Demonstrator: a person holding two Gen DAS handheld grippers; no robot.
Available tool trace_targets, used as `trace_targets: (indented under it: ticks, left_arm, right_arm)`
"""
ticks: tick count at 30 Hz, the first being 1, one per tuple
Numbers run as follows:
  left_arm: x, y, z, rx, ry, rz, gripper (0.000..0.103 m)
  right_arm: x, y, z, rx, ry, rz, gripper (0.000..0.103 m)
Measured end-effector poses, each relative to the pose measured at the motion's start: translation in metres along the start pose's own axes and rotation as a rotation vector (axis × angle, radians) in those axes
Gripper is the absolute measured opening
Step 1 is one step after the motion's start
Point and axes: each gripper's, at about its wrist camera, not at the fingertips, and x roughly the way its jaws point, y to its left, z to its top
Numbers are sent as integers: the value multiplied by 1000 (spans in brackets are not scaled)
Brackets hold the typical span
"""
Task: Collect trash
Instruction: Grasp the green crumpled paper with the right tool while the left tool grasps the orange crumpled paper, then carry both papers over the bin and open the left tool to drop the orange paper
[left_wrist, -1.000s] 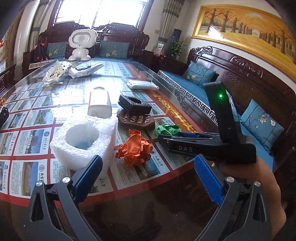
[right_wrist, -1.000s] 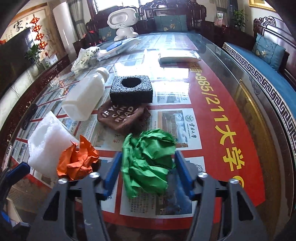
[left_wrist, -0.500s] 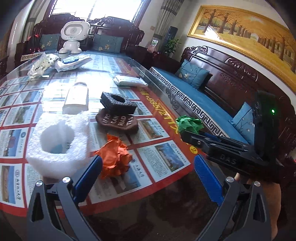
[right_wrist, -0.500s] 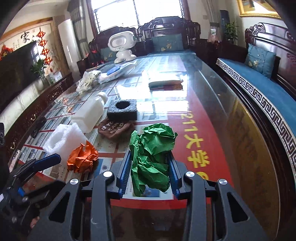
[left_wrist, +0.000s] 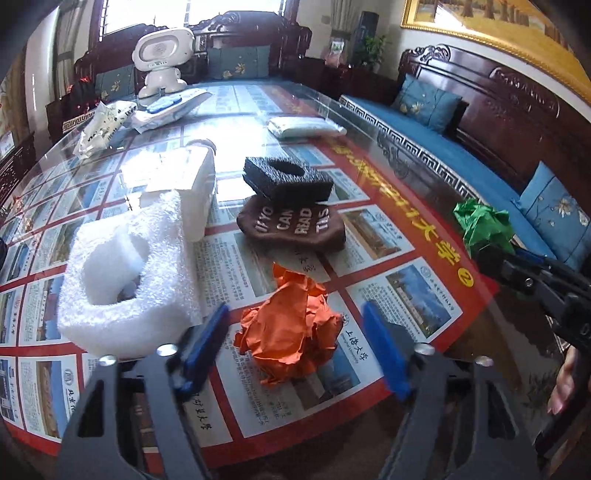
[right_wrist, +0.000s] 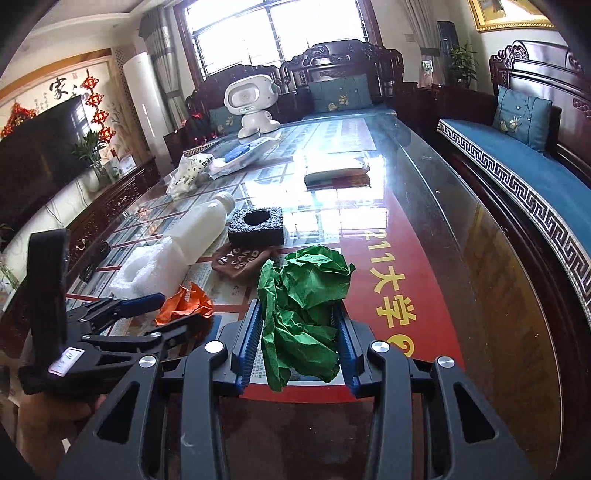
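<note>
The right gripper (right_wrist: 300, 343) is clamped on the crumpled green paper ball (right_wrist: 304, 299), lifted, it seems, off the glass-topped table (right_wrist: 461, 258), while the left gripper (left_wrist: 295, 339) stands wide open around the crumpled orange paper ball (left_wrist: 291, 332), ready to pinch it.

Right hand-held gripper (left_wrist: 491, 254) cut off at right edge in left wrist view. Orange paper wad (right_wrist: 184, 304) partly hidden behind left hand-held gripper (right_wrist: 162, 314). Brown pad (left_wrist: 291, 225) lettering partly covered by black foam block (left_wrist: 288, 179).
</note>
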Motion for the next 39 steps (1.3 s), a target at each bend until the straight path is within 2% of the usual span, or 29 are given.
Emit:
trace_targets:
  ticks: [1, 3, 7, 16, 23, 31, 39]
  left_arm:
    - [3, 2, -1, -4, 14, -15, 53]
    - [3, 4, -1, -10, 13, -41, 49]
    - [-5, 1, 0, 10, -13, -19, 42]
    - [-28, -3, -8, 20, -58, 13, 41]
    - [-71, -13, -26, 58, -127, 29, 41]
    - [-129, -26, -56, 108, -180, -8, 41]
    - [-181, -40, -107, 164, -193, -70, 42]
  right_arm:
    - [0, 0, -1, 2, 1, 6, 37]
    - [-1, -1, -1, 6, 5, 22, 37]
    - [-4, 1, -2, -2, 3, 21, 37]
    - [-15, 15, -11, -25, -1, 33, 37]
    - [-46, 41, -23, -76, -36, 55, 37]
    - [-87, 71, -52, -107, -55, 104, 37]
    - [-137, 84, -96, -99, -55, 139, 37]
